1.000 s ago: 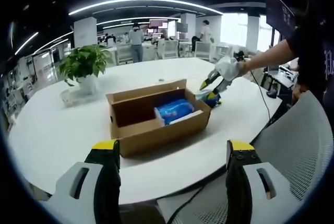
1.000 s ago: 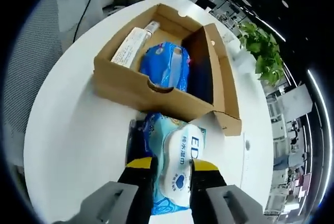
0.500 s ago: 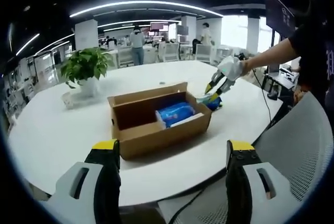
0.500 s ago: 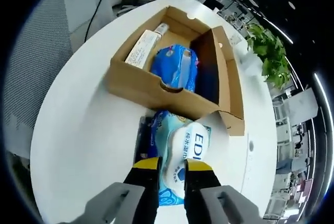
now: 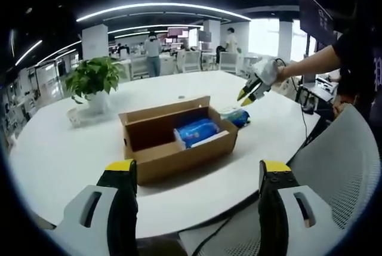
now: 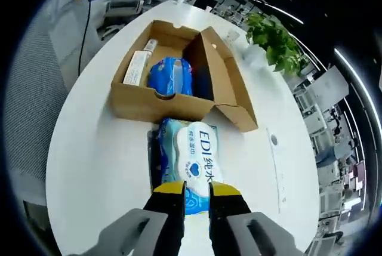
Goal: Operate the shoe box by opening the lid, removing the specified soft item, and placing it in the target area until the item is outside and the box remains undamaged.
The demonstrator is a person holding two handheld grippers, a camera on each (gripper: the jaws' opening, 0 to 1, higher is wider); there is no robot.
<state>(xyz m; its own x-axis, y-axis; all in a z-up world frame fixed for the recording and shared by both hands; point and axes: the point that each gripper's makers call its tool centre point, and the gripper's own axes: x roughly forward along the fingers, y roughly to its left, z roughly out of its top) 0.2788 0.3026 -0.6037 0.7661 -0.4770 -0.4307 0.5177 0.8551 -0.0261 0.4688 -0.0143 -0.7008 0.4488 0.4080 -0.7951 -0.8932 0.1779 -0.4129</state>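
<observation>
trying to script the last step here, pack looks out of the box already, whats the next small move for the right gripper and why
Probably back the right gripper straight off. The wet-wipe pack lies flat on the white table, outside the open shoe box, beside its front wall. In the left gripper view the right gripper hangs above the pack, and whether its jaws grip it I cannot tell. Keep away from the lid flap.

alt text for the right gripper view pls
A light blue wet-wipes pack lies on the white table just ahead of the right gripper, beside an open cardboard shoe box holding a blue packet. A potted plant stands beyond.
</observation>
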